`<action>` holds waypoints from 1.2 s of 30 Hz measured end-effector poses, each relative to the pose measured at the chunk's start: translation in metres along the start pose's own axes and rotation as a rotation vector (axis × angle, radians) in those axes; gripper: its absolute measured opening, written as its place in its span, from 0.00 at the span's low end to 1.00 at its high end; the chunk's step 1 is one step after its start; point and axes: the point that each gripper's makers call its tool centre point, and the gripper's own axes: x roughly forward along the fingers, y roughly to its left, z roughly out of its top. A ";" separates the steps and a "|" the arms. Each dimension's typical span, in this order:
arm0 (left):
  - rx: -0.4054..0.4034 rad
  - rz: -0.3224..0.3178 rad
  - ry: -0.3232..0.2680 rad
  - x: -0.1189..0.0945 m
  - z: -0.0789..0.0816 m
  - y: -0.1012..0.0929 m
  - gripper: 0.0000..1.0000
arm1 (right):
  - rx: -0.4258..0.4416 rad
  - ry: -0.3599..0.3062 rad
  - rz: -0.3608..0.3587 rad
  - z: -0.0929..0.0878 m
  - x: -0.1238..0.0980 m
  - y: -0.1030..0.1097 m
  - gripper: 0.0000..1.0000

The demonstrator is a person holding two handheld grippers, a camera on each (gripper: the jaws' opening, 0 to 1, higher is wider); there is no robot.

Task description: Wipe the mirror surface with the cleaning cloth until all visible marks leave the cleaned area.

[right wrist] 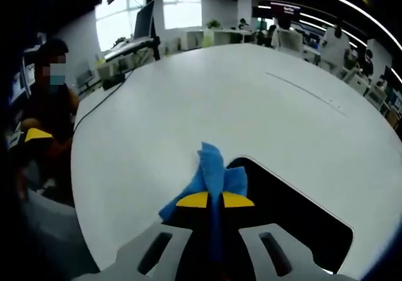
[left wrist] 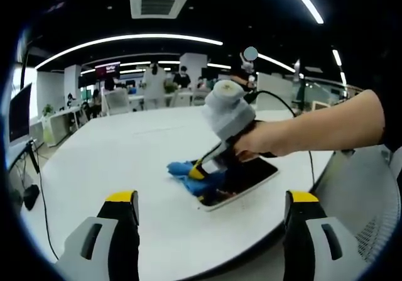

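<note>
A flat mirror [left wrist: 248, 177] with a white frame lies on the white table [left wrist: 125, 149]; its dark glass reflects the ceiling. A blue cleaning cloth [left wrist: 188, 173] rests on the mirror's left end. My right gripper [left wrist: 200, 171], held by a hand, is shut on that cloth and presses it at the mirror's edge. In the right gripper view the cloth [right wrist: 212, 171] sticks out between the yellow fingertips [right wrist: 193, 200], at the corner of the mirror [right wrist: 295, 221]. My left gripper [left wrist: 213, 200] hovers open in front of the table, apart from the mirror.
A black cable [left wrist: 286, 105] runs from the right gripper across the table. A grey chair [left wrist: 370, 205] stands at the right. Desks, monitors and people fill the room behind. A seated person [right wrist: 47, 105] is at the table's left in the right gripper view.
</note>
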 end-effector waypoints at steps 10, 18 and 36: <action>0.001 -0.003 -0.002 0.000 0.000 0.000 0.95 | 0.008 -0.001 -0.002 -0.004 -0.005 -0.005 0.00; -0.003 -0.007 0.005 0.001 -0.002 0.001 0.94 | 0.020 0.000 -0.016 -0.010 -0.010 -0.017 0.00; -0.007 -0.017 0.021 0.001 -0.004 -0.001 0.91 | 0.034 0.023 -0.069 -0.035 -0.035 -0.047 0.00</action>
